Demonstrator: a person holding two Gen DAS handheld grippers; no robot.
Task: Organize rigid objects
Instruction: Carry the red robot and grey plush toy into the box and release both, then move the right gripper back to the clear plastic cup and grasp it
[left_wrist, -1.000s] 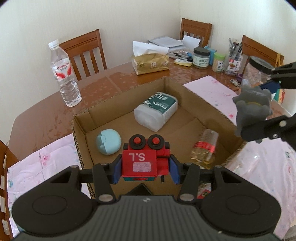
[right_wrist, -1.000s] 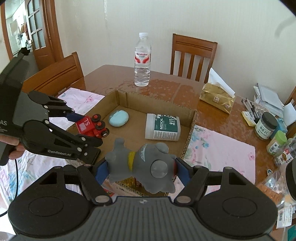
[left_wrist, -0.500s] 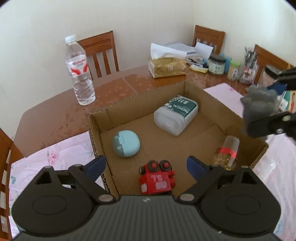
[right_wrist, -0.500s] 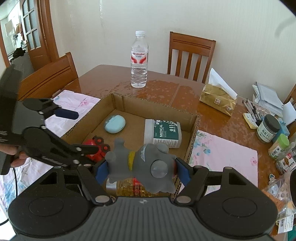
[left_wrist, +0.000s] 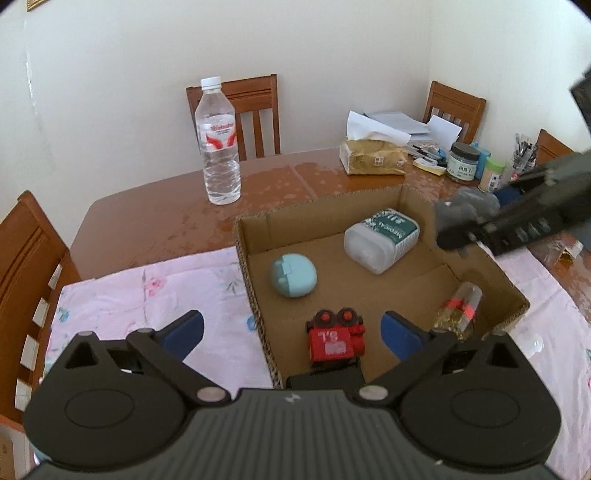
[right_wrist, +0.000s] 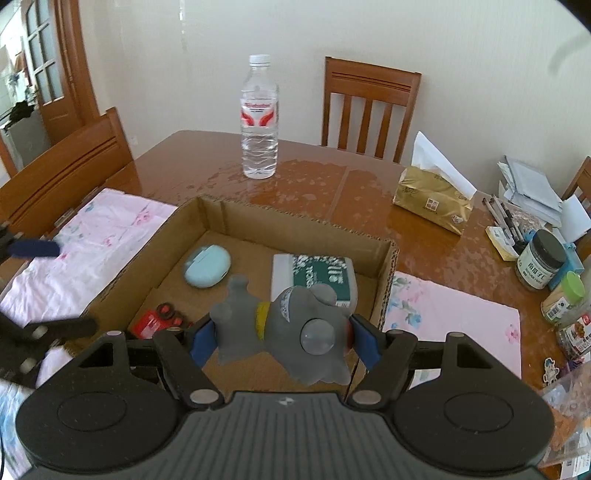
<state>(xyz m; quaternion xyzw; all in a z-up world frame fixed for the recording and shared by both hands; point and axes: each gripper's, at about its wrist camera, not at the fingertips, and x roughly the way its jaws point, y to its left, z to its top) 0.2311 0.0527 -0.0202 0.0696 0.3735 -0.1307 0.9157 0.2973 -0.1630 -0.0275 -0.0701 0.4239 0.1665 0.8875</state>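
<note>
The right gripper has its jaws closed on a grey toy figure, held sideways just above the near edge of the cardboard box. The figure looks like hard moulded plastic or vinyl: probably light and stiff, with lumpy limbs and a yellow band. The blue pads press on its two ends, so it could pivot if the grip loosens; a hold across the thicker body would likely be steadier.

The left gripper hangs over the box's near corner with jaws wide apart and nothing between them. Just below it the red toy rests on the box floor.

Also in the box are a pale blue round case, a white medical bottle lying on its side, and a small clear bottle against the right wall. Bare cardboard in the middle looks like the easiest spot for the figure. The white bottle lies right behind it and the red toy to its left, so both crowd a drop. Outside, on the desk, stand a water bottle, a tissue pack and jars, all well away.
</note>
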